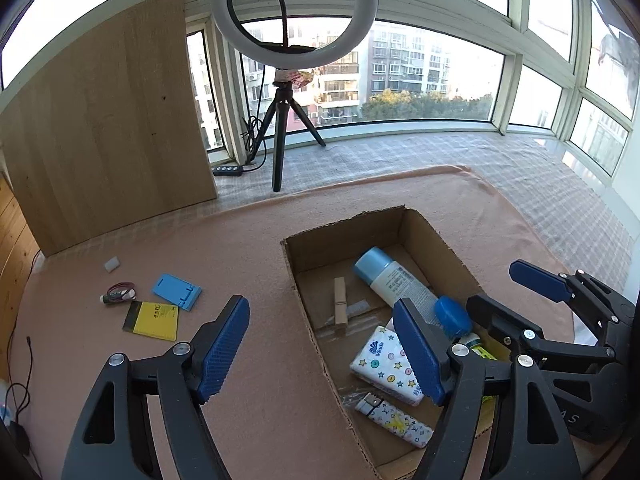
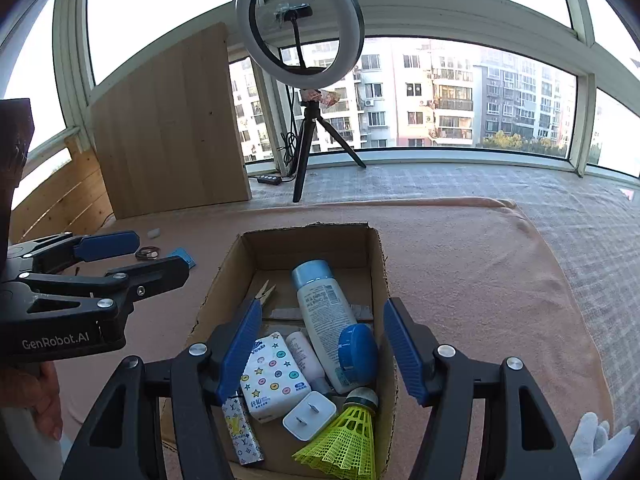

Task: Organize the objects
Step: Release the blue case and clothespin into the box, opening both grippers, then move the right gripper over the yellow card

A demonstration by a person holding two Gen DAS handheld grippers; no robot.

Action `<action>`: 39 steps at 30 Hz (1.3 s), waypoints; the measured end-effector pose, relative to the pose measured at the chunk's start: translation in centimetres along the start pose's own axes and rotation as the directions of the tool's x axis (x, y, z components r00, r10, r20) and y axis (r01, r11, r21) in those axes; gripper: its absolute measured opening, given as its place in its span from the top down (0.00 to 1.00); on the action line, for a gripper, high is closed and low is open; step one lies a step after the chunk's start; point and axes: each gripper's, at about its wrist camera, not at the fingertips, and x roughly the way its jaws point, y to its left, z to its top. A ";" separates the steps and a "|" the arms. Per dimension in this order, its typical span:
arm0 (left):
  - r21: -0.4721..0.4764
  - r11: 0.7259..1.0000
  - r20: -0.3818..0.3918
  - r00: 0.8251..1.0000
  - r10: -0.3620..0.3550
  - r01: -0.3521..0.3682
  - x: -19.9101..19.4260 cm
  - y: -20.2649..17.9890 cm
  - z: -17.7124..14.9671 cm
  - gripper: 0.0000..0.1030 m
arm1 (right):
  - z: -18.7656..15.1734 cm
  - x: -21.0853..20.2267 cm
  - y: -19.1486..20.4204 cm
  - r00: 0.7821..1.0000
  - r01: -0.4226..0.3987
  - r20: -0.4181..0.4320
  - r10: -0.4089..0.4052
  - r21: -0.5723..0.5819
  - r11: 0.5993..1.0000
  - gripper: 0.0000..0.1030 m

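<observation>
The box (image 2: 378, 264) sits open on the pink blanket (image 2: 480, 280), its long axis running away from both cameras toward the window. Inside, one bottle (image 2: 320, 312) lies along that axis, its pale-blue cap pointing at the far wall and a round blue lid (image 2: 357, 354) at its near end. Around it lie one tissue pack (image 2: 272, 376), one white plug (image 2: 310, 416), one yellow shuttlecock (image 2: 348, 440) with its cork toward the bottle, one patterned lighter (image 2: 242, 432), one small pink tube (image 2: 306, 354) and one clothespin (image 2: 264, 292).

The left gripper (image 1: 320, 356) hangs released over the box's left wall, nothing between its fingers. The right gripper (image 2: 320, 360) hovers over the box's near end, jaws apart and empty.

Left of the box, on the blanket, lie one yellow pad (image 1: 154, 320), one blue stand (image 1: 176, 291), hair ties (image 1: 118, 293) and a white scrap (image 1: 112, 264). A ring light (image 1: 294, 12) on its tripod stands beyond
</observation>
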 end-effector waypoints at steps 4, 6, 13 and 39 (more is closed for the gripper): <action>-0.011 1.000 -0.032 0.999 0.009 -0.010 0.0 2.5 -2.0 0.22 | 0.1 0.4 1.5 1.000 -0.005 -0.006 0.005 -0.006 1.000 0.42; -0.035 0.999 -0.044 0.999 0.020 -0.022 -0.1 4.5 -3.0 0.21 | 0.2 1.0 2.8 1.000 -0.016 -0.014 0.016 -0.011 1.000 0.42; -0.113 0.994 -0.048 0.999 0.003 -0.009 -1.3 14.0 -6.8 0.18 | 0.3 3.6 10.8 0.996 -0.059 -0.066 0.054 -0.074 0.996 0.42; -0.450 0.890 -0.067 0.996 0.052 -0.077 -6.8 38.6 -18.5 0.15 | 1.2 26.1 27.9 0.884 -0.356 -0.446 0.140 -0.449 0.819 0.14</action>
